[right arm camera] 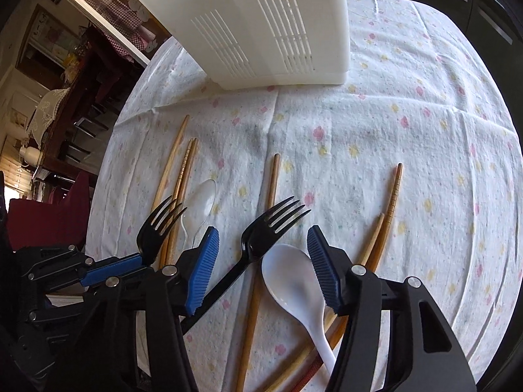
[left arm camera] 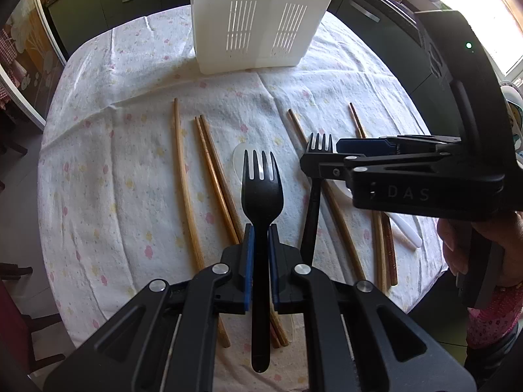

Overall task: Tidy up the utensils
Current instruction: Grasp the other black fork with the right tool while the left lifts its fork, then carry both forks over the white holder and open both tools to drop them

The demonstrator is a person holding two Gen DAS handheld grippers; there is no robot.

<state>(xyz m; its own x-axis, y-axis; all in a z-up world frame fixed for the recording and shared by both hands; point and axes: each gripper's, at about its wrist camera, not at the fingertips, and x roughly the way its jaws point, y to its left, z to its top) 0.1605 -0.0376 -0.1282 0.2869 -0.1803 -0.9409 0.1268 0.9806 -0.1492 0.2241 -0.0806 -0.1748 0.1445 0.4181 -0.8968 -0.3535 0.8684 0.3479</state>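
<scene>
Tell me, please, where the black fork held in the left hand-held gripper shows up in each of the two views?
Left wrist: the held fork stands lower centre, tines up, clamped by the left hand-held gripper.
Right wrist: the same fork is at lower left, tines pointing up and right, over the chopsticks.
Shared landmark: the white slotted caddy at top centre of both.

Our left wrist view looks down from the tabletop's near edge toward the white caddy (left arm camera: 258, 16); our right, closer and lower, shares it (right arm camera: 248, 23).
</scene>
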